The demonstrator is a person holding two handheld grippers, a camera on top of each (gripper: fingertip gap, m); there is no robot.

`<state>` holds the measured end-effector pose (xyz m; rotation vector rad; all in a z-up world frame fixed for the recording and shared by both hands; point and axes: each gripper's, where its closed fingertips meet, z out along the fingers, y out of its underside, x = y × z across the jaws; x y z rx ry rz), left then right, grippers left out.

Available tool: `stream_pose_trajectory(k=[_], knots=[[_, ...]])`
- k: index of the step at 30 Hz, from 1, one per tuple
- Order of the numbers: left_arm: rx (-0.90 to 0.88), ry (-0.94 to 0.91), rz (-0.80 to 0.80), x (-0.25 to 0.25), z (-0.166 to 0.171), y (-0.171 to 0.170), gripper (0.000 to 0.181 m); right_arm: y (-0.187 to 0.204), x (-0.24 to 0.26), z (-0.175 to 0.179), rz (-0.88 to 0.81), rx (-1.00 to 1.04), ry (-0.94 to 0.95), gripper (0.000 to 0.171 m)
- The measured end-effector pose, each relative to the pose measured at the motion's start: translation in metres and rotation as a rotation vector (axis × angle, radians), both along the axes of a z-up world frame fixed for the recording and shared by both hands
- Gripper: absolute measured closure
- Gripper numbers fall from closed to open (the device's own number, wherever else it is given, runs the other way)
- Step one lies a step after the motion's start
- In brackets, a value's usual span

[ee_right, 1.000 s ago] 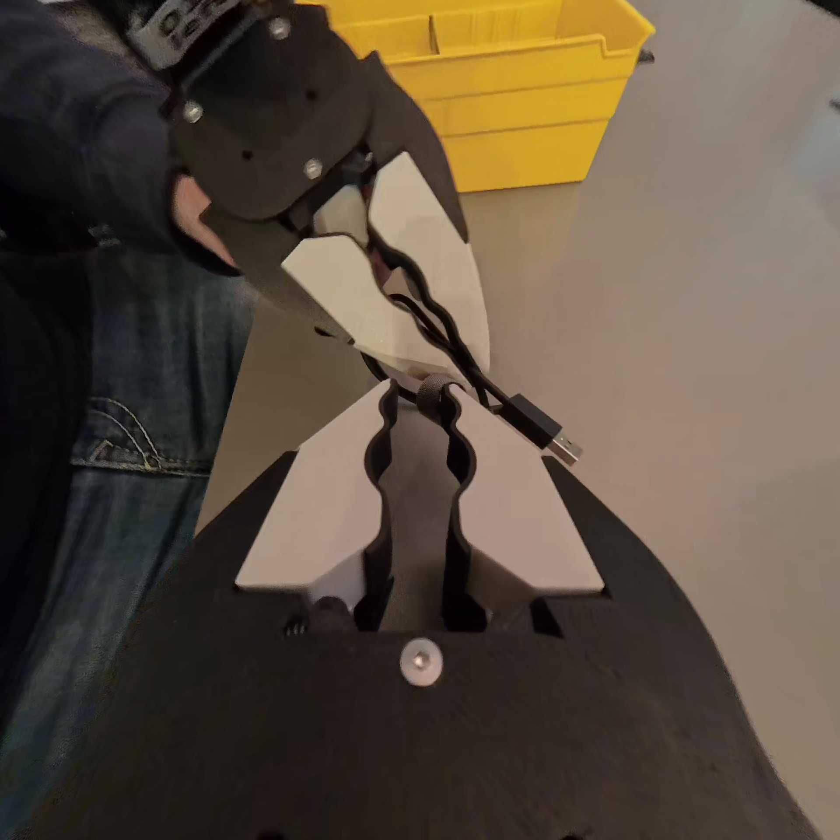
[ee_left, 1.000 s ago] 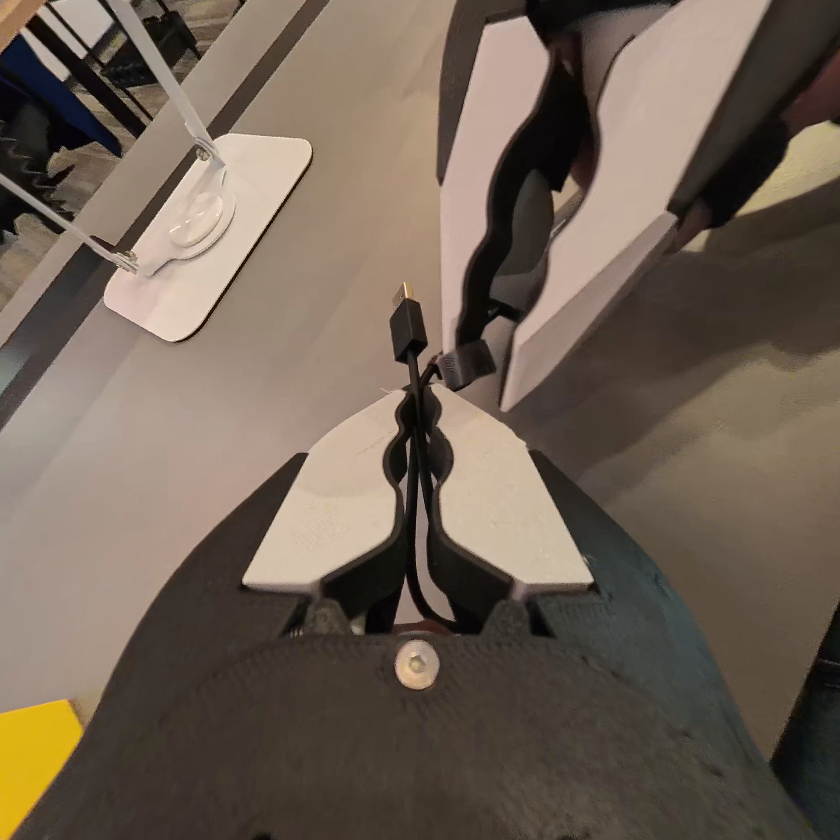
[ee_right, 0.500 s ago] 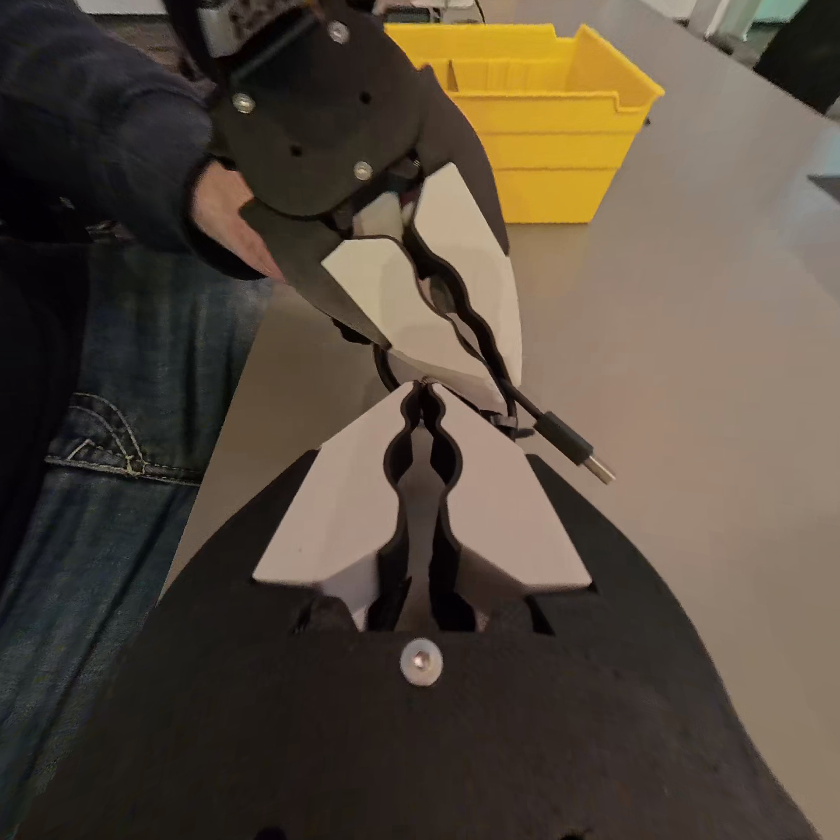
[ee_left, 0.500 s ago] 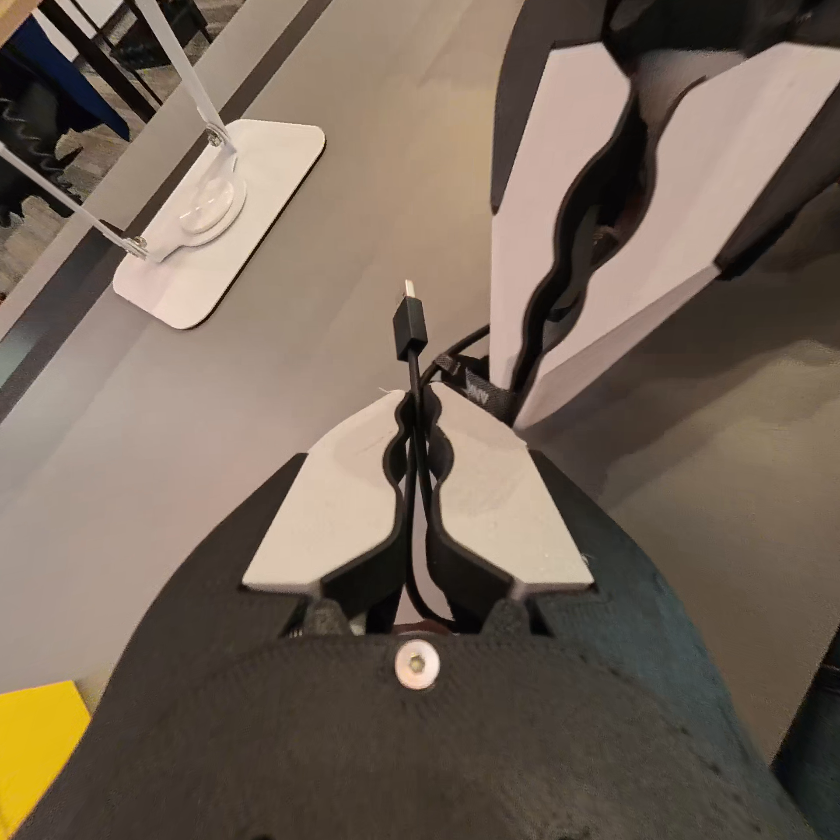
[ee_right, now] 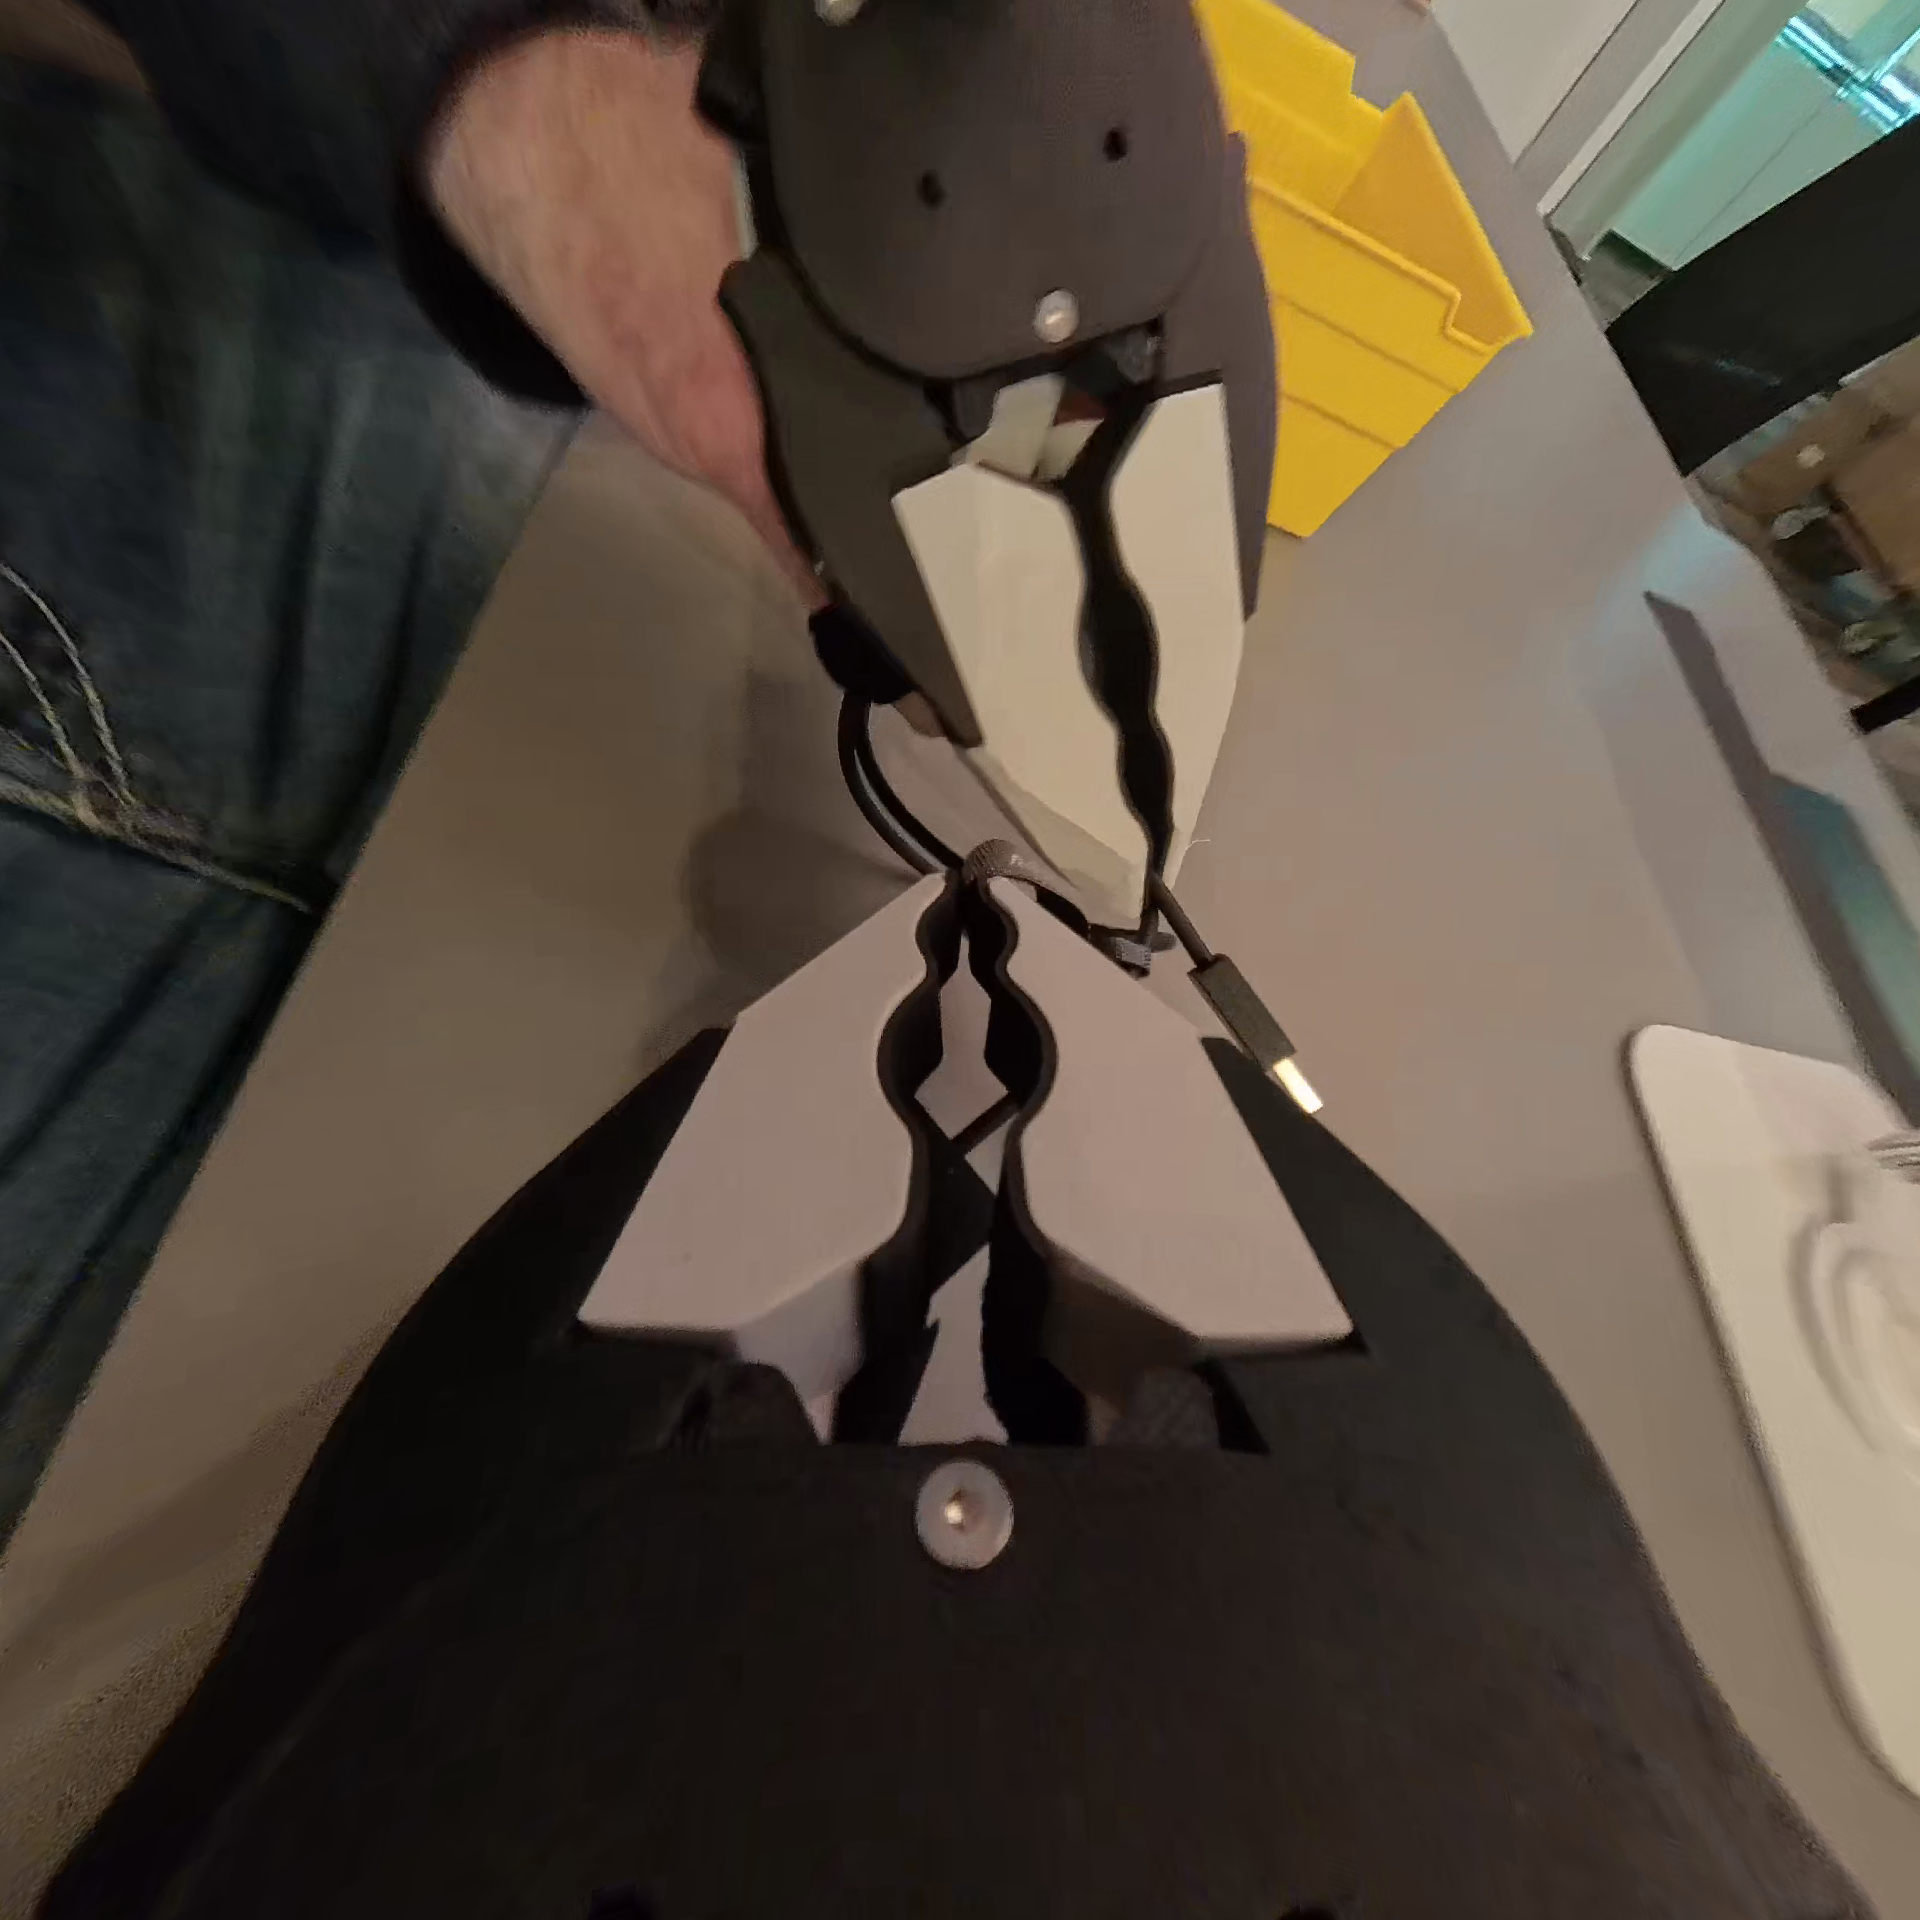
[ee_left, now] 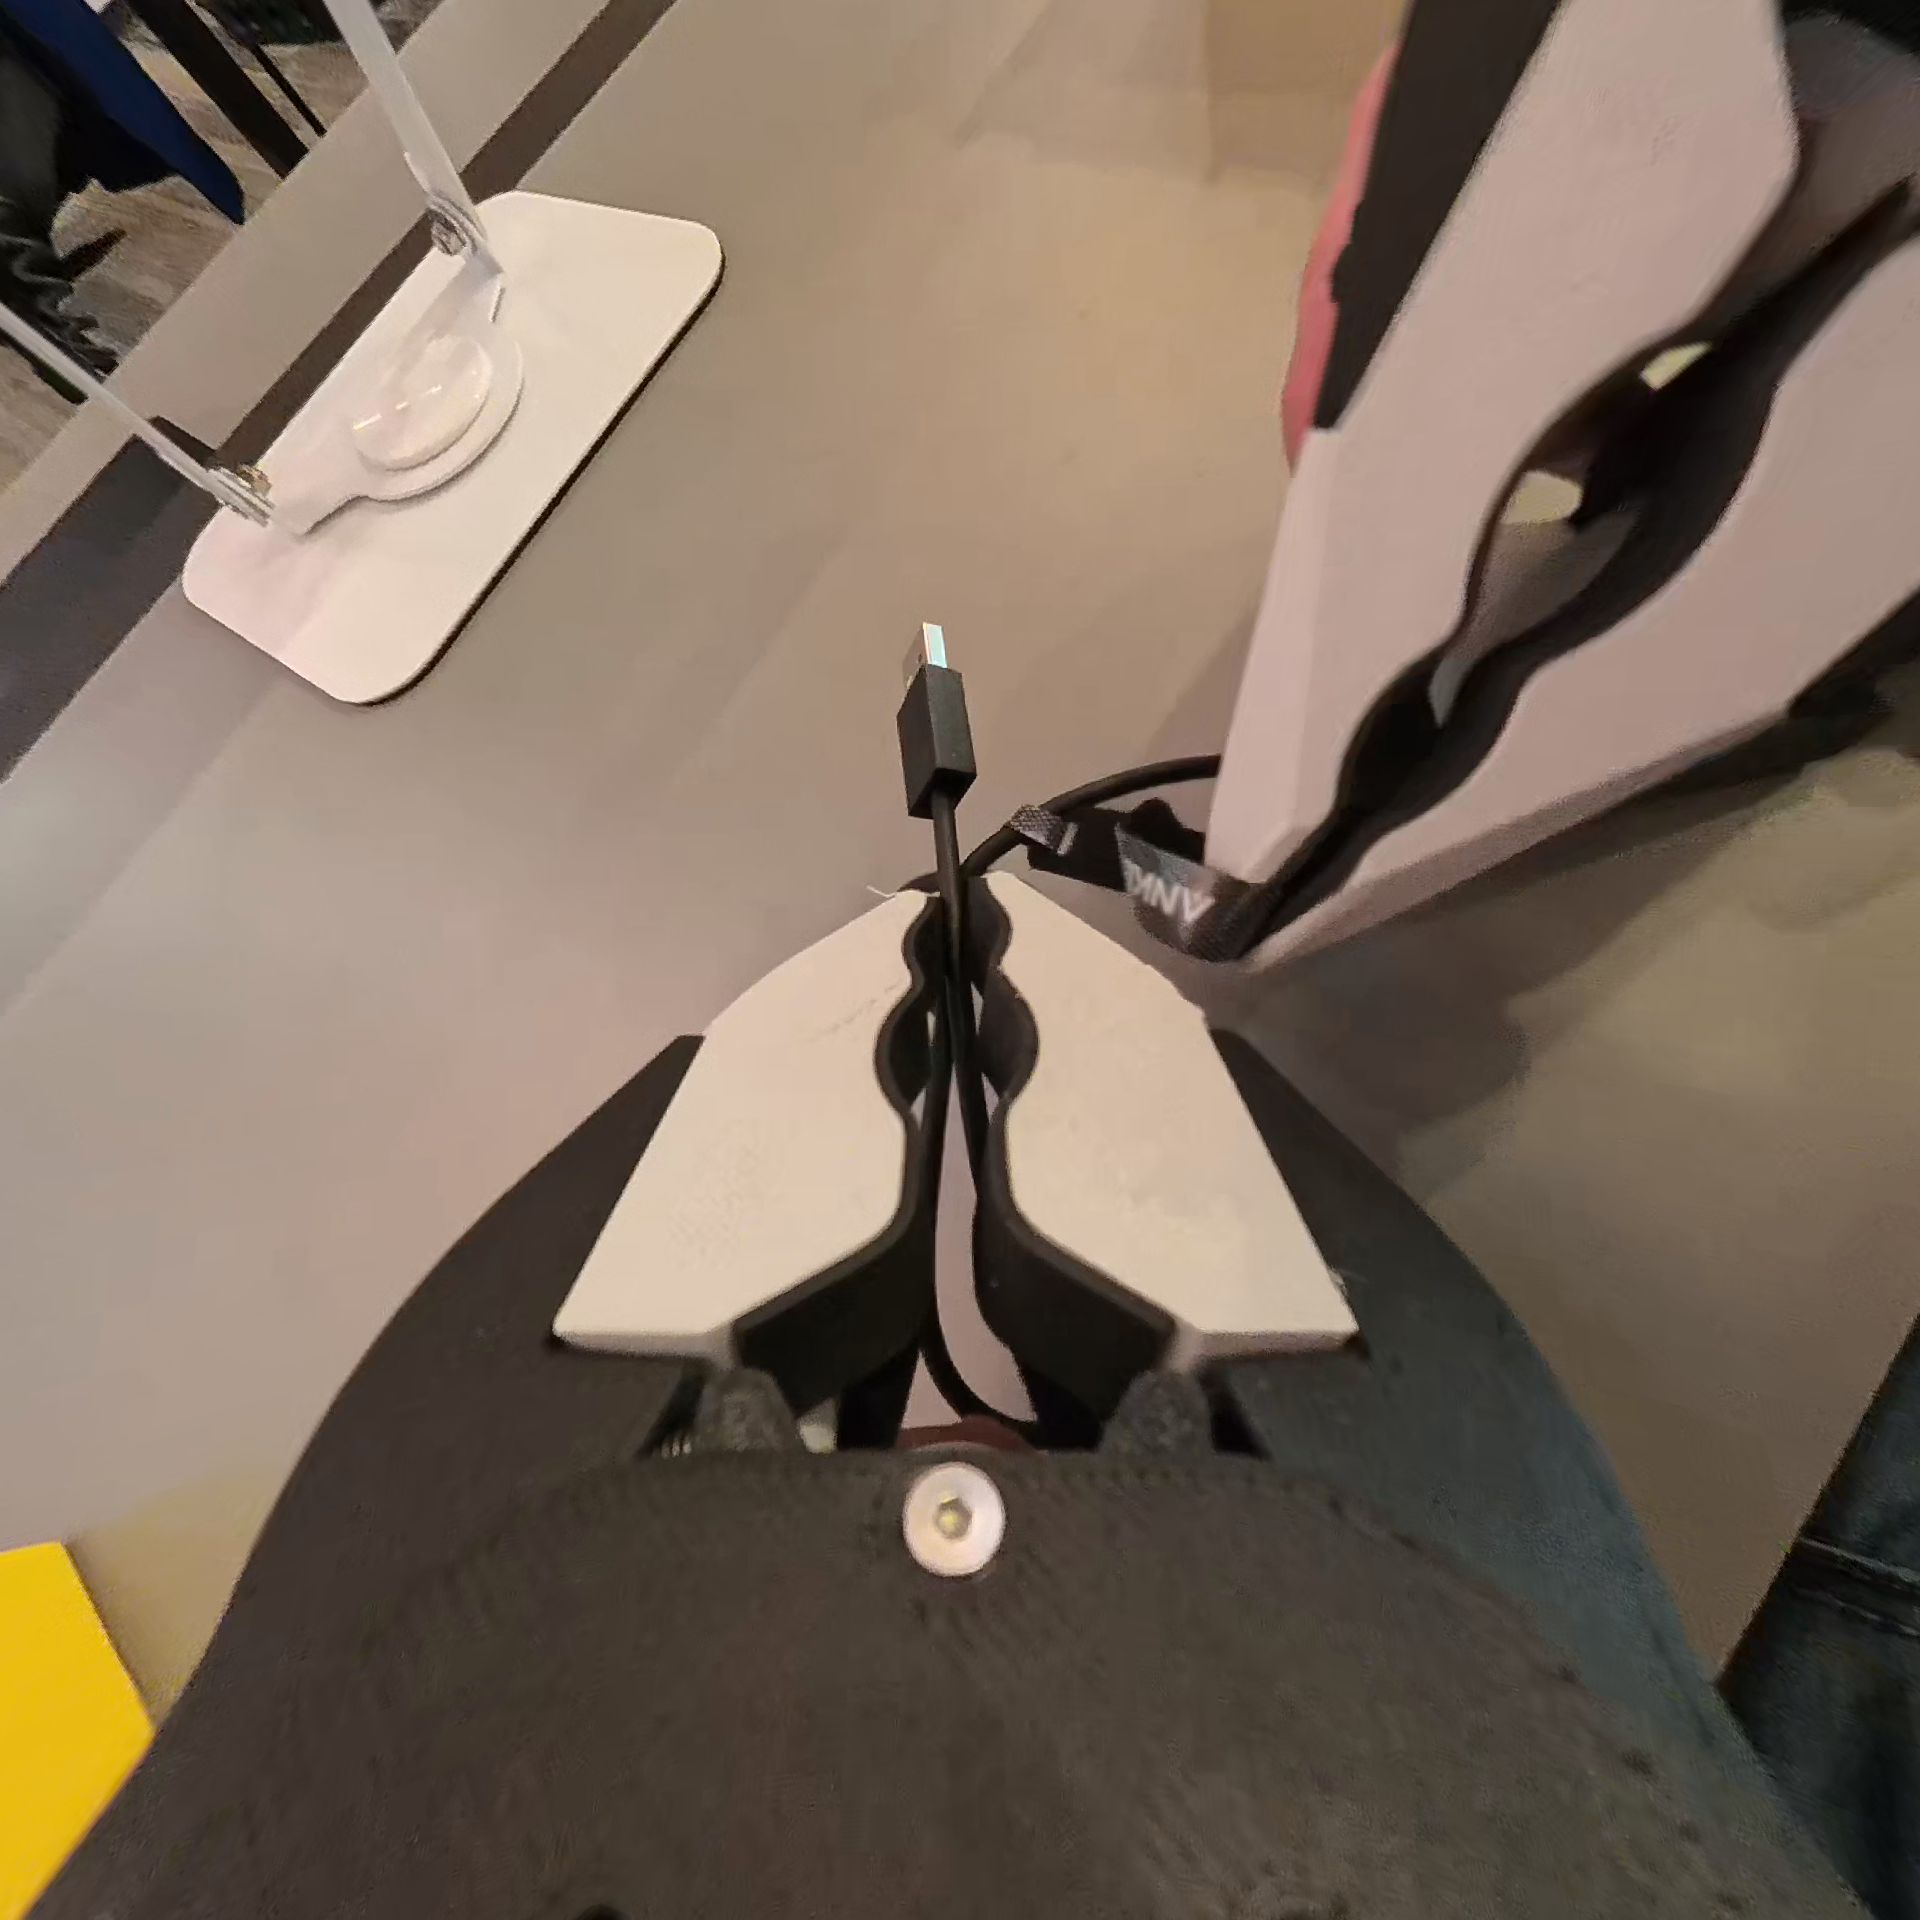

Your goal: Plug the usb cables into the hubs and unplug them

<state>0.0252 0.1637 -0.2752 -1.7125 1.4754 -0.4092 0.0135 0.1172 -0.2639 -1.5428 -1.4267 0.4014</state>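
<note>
On the grey worktop (ee_left: 520, 1039), matte and bare near the grippers; a white lamp base (ee_left: 457, 436) sits toward its far edge, dark floor and furniture legs beyond. A yellow bin (ee_right: 1371, 312) stands on the worktop, behind the left hand-held gripper as the right wrist view shows it.

USB cable (ee_left: 940, 862): black, doubled, held above the worktop. Its plug (ee_left: 933, 717) sticks out past the fingertips, long axis in line with the fingers, metal tip pointing away toward the lamp base side.

Left hand-held gripper (ee_left: 951, 904): narrow, clamped on the cable. Right hand-held gripper (ee_right: 971, 883): narrow, pinching the cable's black strap (ee_left: 1174, 894), just beside the left tips. A person's hand (ee_right: 613, 312) grips the left tool from above.
</note>
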Motion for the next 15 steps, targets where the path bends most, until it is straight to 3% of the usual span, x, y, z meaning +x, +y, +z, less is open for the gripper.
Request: stream_pose_trajectory(k=[7, 10, 15], knots=[[-0.089, -0.022, -0.004, 0.0018, -0.0046, -0.0026, 0.178, -0.0005, -0.0008, -0.0101, -0.002, 0.337, -0.332, 0.171], [-0.120, -0.034, -0.002, 0.0029, -0.0078, -0.0043, 0.178, -0.0024, -0.0009, -0.0084, -0.001, 0.304, -0.299, 0.171], [-0.117, -0.036, 0.011, 0.0034, -0.0081, -0.0018, 0.178, -0.0021, -0.0061, -0.0024, -0.018, -0.010, -0.031, 0.171]])
